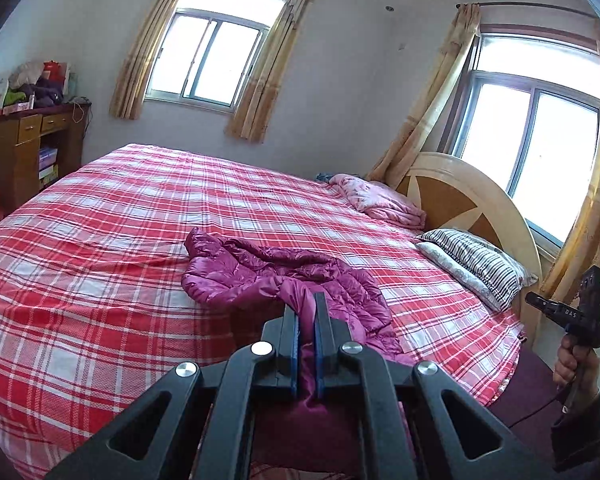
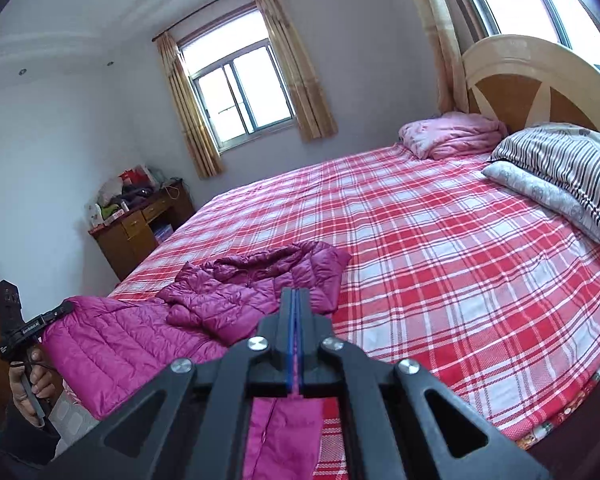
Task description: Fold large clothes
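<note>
A magenta quilted down jacket (image 1: 260, 276) lies crumpled on the red plaid bed sheet (image 1: 100, 264), with its near hem lifted off the bed. My left gripper (image 1: 306, 300) is shut on a fold of the jacket, and fabric shows between the blue pads (image 1: 296, 340). In the right wrist view the jacket (image 2: 228, 292) stretches from the left gripper (image 2: 66, 307), which pinches one hem corner, to my right gripper (image 2: 296, 294), shut on the other part of the hem. Magenta fabric hangs below the right gripper's jaws. The right gripper (image 1: 534, 300) also shows at the far right of the left wrist view, held by a hand (image 1: 572, 360).
A folded pink quilt (image 2: 452, 134), a striped pillow (image 2: 560, 176) and a pale pillow (image 2: 540, 194) lie by the wooden headboard (image 2: 540, 76). A cluttered wooden desk (image 2: 140, 228) stands past the bed's foot. Curtained windows (image 1: 208, 64) line the walls.
</note>
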The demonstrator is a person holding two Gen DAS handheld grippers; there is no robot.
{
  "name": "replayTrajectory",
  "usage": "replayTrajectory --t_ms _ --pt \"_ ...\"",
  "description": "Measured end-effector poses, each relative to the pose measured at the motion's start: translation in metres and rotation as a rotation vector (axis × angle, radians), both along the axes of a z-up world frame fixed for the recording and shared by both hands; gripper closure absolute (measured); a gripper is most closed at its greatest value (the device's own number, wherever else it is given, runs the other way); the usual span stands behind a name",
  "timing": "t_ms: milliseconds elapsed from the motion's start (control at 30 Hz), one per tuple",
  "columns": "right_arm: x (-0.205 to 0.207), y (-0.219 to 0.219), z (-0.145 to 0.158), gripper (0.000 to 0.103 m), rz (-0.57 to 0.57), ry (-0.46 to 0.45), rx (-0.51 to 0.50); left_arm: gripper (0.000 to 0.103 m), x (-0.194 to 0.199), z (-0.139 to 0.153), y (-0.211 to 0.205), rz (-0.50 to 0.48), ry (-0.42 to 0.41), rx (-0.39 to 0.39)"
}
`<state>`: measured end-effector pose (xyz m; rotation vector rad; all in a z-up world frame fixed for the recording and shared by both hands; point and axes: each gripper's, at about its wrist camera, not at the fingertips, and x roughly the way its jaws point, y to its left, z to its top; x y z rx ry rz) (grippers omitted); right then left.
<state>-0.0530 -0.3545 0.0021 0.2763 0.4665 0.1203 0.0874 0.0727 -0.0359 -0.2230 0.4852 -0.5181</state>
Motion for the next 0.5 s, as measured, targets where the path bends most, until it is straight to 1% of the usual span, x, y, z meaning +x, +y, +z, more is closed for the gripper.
replayTrajectory --t_ms 33,67,100,133,167,200,233,267,300,367,433,500 --pt "0.007 -0.002 -0.008 0.101 0.026 0.034 0.019 0.098 0.004 -0.005 -0.001 0.001 0.011 0.010" --pt "0.010 -0.005 -0.018 0.099 0.038 0.073 0.048 0.098 0.007 -0.010 -0.002 0.002 0.029 0.016" --pt "0.019 -0.007 -0.032 0.085 0.042 0.137 0.065 0.098 0.011 -0.017 -0.003 0.001 0.050 0.021" --pt "0.026 -0.005 -0.047 0.070 0.048 0.191 0.060 0.098 0.014 -0.024 -0.002 0.007 0.070 0.028" --pt "0.031 -0.004 -0.058 0.030 0.049 0.218 0.059 0.098 0.013 -0.028 -0.002 0.013 0.084 0.032" --pt "0.035 -0.001 -0.072 0.008 0.040 0.238 0.068 0.098 0.014 -0.034 0.001 0.017 0.103 0.033" --pt "0.039 0.001 -0.081 0.008 0.049 0.258 0.076 0.098 0.017 -0.040 0.004 0.023 0.119 0.035" --pt "0.045 0.003 -0.091 0.010 0.069 0.294 0.085 0.098 0.016 -0.044 0.006 0.029 0.129 0.038" --pt "0.051 0.008 -0.105 0.018 0.090 0.349 0.093 0.098 0.017 -0.047 0.009 0.034 0.138 0.037" --pt "0.056 0.017 -0.125 0.024 0.113 0.427 0.087 0.098 0.017 -0.052 0.015 0.042 0.150 0.034" --pt "0.061 0.028 -0.149 0.024 0.140 0.509 0.087 0.098 0.016 -0.056 0.019 0.047 0.158 0.035" --pt "0.067 0.034 -0.174 0.024 0.161 0.593 0.124 0.098 0.014 -0.059 0.019 0.051 0.163 0.042"
